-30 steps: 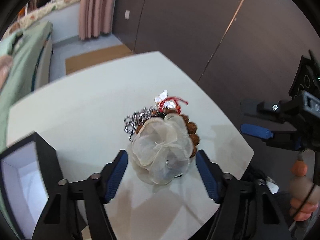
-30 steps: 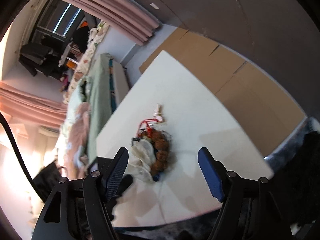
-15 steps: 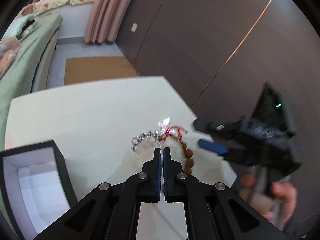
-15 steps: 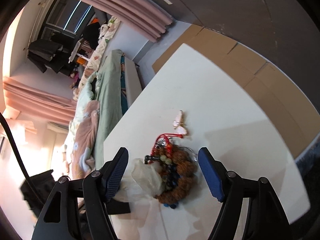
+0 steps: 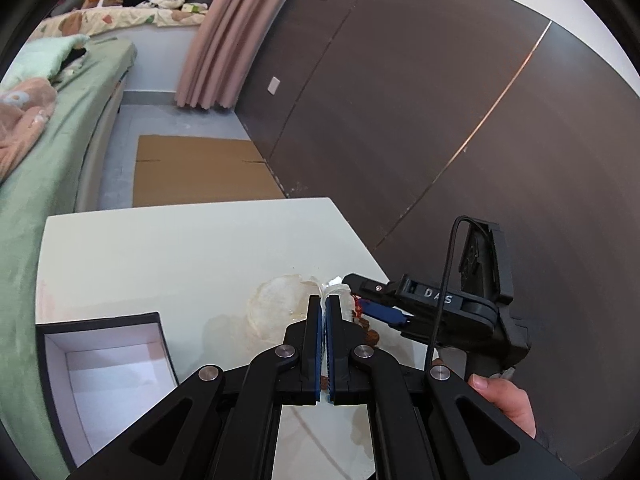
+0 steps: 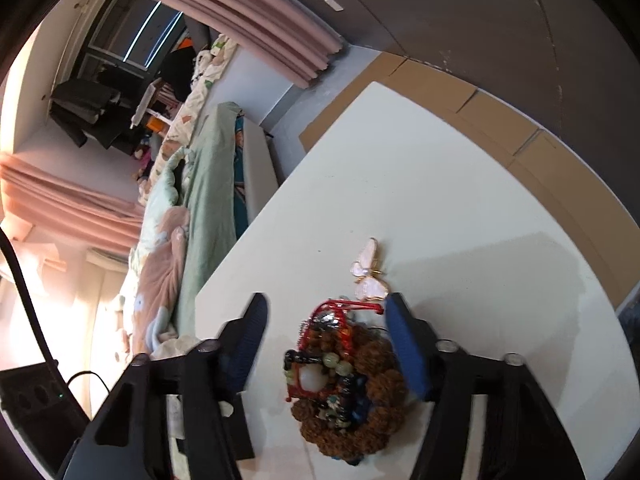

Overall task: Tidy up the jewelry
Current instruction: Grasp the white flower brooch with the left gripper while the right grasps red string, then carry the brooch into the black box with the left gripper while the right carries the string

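My left gripper (image 5: 323, 304) is shut on the sheer white fabric flower (image 5: 276, 306) and holds it over the white table (image 5: 180, 256). My right gripper (image 6: 326, 316) is open and straddles the jewelry pile: a brown bead bracelet (image 6: 372, 420), a red cord piece (image 6: 332, 312) and dark and green beads (image 6: 332, 364). A white butterfly brooch (image 6: 368, 270) lies just past the pile. In the left wrist view the right gripper (image 5: 384, 312) sits just right of the flower, over the beads (image 5: 370, 334).
An open black box with a white inside (image 5: 108, 376) stands on the table at the left. A bed with green bedding (image 5: 48, 152) runs along the left. Flat cardboard (image 5: 192, 172) lies on the floor beyond the table. A dark wall (image 5: 440, 100) is at the right.
My left gripper closed on the fabric flower and drew it left off the pile. My right gripper moved in low and now straddles the bead pile.
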Motion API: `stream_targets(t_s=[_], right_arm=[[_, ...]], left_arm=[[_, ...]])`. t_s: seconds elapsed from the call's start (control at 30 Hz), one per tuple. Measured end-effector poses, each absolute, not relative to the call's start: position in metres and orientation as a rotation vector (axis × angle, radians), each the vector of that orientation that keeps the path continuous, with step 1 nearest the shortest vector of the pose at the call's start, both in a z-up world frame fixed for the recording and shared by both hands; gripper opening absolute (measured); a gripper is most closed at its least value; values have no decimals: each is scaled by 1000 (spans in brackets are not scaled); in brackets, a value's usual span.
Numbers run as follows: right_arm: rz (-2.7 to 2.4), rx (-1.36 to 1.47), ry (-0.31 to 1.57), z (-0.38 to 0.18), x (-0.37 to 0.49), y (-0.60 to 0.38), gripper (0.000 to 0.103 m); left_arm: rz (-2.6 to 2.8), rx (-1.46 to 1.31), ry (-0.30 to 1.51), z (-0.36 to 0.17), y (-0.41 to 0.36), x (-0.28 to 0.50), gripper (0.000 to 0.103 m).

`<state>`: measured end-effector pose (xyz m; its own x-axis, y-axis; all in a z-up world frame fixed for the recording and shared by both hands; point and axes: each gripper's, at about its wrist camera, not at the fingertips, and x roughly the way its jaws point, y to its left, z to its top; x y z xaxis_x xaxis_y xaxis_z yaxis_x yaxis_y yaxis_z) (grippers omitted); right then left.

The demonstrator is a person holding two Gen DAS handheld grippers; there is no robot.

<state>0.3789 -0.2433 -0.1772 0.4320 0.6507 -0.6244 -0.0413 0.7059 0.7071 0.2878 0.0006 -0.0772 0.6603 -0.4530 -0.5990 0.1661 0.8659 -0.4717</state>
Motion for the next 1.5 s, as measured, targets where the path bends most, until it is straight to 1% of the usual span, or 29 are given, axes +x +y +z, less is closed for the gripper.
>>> stream_targets(t_s=[0.03, 0.07, 0.1, 0.13, 0.27, 0.4, 0.67, 0.9, 1.17, 1.23, 1.27, 1.3, 1.37, 1.5], right_arm=[[474, 671, 1043, -176, 379, -242, 45], [476, 668, 1039, -176, 379, -240, 33], [479, 669, 1040, -176, 378, -239, 25], [483, 673, 1042, -176, 378, -240, 9], [480, 681, 988, -163, 369, -243, 6], [512, 672, 915, -140, 357, -244, 6], [588, 662, 828, -104, 330, -232, 6], [666, 654, 795, -93, 311, -209, 6], [758, 639, 799, -92, 302, -174, 6], [783, 633, 796, -92, 299, -165, 6], [793, 630, 795, -93, 298, -160, 6], [809, 629, 797, -93, 298, -155, 6], [838, 627, 799, -93, 297, -145, 6], [881, 621, 805, -95, 295, -129, 6]], left_arm=[[-361, -402, 773, -76, 2, 287, 1], [-360, -404, 770, -75, 3, 286, 1], [-359, -403, 767, -74, 5, 285, 1], [-356, -401, 763, -73, 5, 285, 1], [-349, -406, 748, -68, 11, 280, 1], [-341, -404, 733, -63, 19, 271, 1], [-301, -410, 697, -52, 44, 254, 1], [-235, -420, 683, -48, 70, 242, 1], [-112, -435, 758, -63, 92, 240, 2], [-100, -465, 784, -68, 96, 243, 7], [-92, -483, 798, -71, 100, 244, 23], [-81, -493, 802, -73, 103, 243, 51], [-49, -515, 775, -72, 111, 240, 80], [16, -520, 735, -68, 125, 235, 81]])
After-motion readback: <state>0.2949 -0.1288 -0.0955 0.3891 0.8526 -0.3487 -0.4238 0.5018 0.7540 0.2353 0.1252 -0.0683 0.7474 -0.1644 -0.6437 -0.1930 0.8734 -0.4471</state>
